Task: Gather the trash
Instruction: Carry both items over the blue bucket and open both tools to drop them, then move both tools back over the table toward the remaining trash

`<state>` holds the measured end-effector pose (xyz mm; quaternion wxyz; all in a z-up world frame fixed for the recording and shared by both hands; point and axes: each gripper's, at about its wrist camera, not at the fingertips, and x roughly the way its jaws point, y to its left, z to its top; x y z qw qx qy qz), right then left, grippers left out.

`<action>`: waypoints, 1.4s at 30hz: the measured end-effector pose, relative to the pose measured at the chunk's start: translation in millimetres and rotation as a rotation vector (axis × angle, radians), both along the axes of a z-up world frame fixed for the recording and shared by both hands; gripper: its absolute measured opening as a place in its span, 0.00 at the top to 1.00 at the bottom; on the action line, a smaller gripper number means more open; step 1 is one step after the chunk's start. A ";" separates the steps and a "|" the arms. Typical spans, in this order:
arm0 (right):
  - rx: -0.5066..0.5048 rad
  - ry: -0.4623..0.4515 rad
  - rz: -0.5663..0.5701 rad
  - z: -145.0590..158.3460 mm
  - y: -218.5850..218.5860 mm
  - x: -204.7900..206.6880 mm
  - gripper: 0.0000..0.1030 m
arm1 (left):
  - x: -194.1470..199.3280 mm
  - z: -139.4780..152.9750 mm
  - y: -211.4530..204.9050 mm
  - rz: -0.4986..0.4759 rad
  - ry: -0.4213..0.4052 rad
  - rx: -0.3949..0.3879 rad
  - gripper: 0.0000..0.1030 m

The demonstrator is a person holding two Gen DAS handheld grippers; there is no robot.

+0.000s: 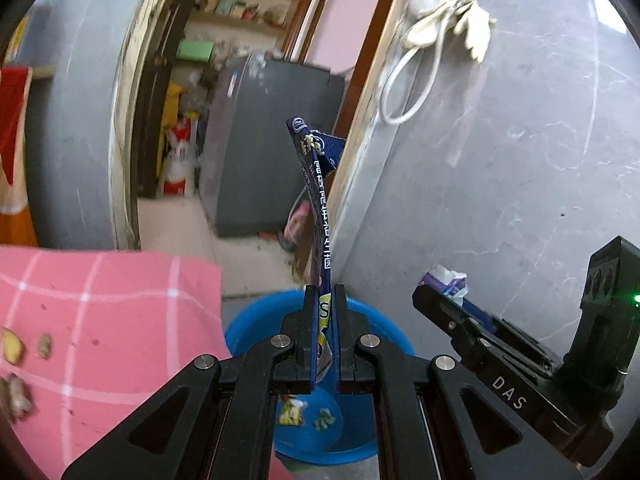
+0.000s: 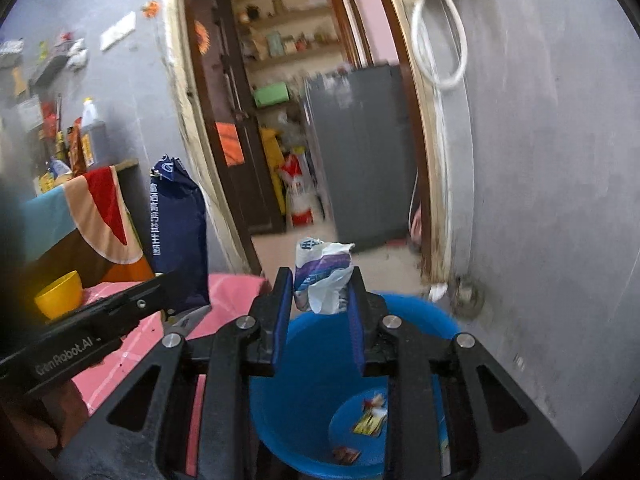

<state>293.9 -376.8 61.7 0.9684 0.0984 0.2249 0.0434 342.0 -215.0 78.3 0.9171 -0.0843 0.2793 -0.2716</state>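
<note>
over one blue bucket [image 2: 416, 320]: left fingers [image 1: 324, 304] clamp navy wrapper [image 1: 316, 184]; right fingers [image 2: 320, 284] pinch crumpled packet [image 2: 322, 272].

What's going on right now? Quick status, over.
Left gripper shut on blue wrapper. Right gripper holds crumpled packet. Both above blue bucket. Nothing in the way.

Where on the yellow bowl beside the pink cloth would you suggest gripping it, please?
Grip the yellow bowl by its rim, coming down from above with one finger inside and one outside. It sits upright with its mouth open, and its rounded wall looks too wide to pinch across.
</note>
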 end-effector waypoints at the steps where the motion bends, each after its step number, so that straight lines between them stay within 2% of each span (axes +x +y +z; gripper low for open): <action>1: 0.015 0.019 -0.002 -3.0 -2.3 2.9 0.64 | 3.9 -3.4 -1.8 0.002 0.024 0.003 0.96; 4: 0.040 0.060 -0.008 -9.9 -6.8 9.1 0.63 | 15.2 -10.3 -4.8 0.007 0.075 0.019 0.96; 8: 0.036 0.084 -0.016 -13.0 -8.0 13.8 0.62 | 18.5 -18.1 -6.4 0.003 0.101 0.050 0.95; 15: 0.037 0.091 -0.030 -12.9 -7.6 14.4 0.52 | 13.3 -23.2 7.0 0.023 0.104 0.038 0.77; 18: 0.035 0.076 -0.040 -10.1 -8.5 13.4 0.45 | 7.1 -18.8 17.1 0.049 0.077 0.035 0.70; 21: 0.025 0.035 -0.047 -3.9 -4.9 7.7 0.38 | 0.2 -12.8 31.0 0.077 0.046 0.024 0.66; 25: 0.004 -0.028 -0.049 4.1 1.8 -0.5 0.24 | -10.1 -3.5 52.0 0.130 -0.007 0.015 0.52; 28: -0.009 -0.081 -0.043 11.0 9.8 -7.0 0.14 | -19.6 3.7 68.0 0.174 -0.045 0.019 0.38; 30: -0.022 -0.121 -0.041 15.6 16.9 -12.6 0.07 | -25.7 6.7 77.4 0.212 -0.069 0.025 0.15; 32: -0.032 -0.165 -0.033 20.7 24.4 -18.2 0.00 | -34.9 10.2 90.5 0.264 -0.107 0.027 0.08; 33: -0.034 -0.188 -0.029 22.7 27.7 -21.0 0.00 | -38.3 11.0 95.9 0.281 -0.123 0.031 0.04; 42: -0.042 -0.335 0.033 38.2 68.0 -41.5 0.00 | -76.5 18.8 142.5 0.396 -0.259 0.060 0.02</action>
